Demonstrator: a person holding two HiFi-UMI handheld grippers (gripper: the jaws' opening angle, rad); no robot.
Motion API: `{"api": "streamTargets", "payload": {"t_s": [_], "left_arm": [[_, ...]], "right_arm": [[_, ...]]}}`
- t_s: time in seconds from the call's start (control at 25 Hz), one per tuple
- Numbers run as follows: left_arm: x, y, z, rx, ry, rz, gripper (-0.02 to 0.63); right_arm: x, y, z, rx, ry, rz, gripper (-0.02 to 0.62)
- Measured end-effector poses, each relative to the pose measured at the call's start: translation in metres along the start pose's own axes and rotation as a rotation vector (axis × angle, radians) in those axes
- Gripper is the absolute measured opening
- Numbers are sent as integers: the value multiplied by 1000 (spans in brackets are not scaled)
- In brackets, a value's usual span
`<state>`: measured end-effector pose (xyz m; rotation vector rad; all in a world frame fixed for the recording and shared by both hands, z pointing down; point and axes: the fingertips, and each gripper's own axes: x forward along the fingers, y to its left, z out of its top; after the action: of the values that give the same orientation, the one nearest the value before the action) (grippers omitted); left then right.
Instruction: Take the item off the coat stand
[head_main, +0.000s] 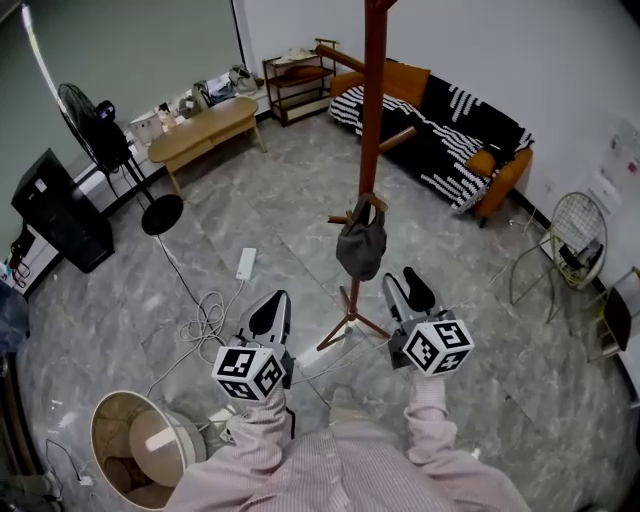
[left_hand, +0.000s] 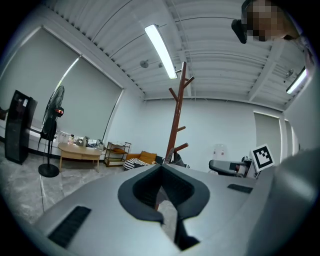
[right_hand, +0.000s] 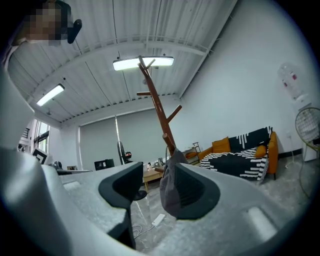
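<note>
A brown wooden coat stand rises from three feet on the grey floor. A dark grey fabric item, a cap or small bag, hangs by a loop from one of its low pegs. My left gripper is held short of the stand, to its left, with jaws shut and nothing in them. My right gripper is open just right of the stand's base, below the item and apart from it. In the right gripper view the item shows between the jaws of the gripper, still ahead of them. The stand is beyond the left gripper.
A power strip and looped cable lie left of the stand. A round bin is near my left side. A sofa, low wooden table, fan and wire chair line the room's edges.
</note>
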<state>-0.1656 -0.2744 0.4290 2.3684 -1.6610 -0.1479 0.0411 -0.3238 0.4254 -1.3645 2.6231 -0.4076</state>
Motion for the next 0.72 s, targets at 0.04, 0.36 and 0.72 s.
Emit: {"api": "streamTargets", "payload": {"t_s": [0.04,0.36,0.72], "left_arm": [[7,3,1,1,1,-2,2],[57,18,7,-3,1,-14,2],[88,24,4,-4,22,-28,2]], "right_arm": [[7,-5,0,3,4,-3,183],[54,-28,-4,-9,64,29,183],[87,-41,-11,-33,113,40,183]]}}
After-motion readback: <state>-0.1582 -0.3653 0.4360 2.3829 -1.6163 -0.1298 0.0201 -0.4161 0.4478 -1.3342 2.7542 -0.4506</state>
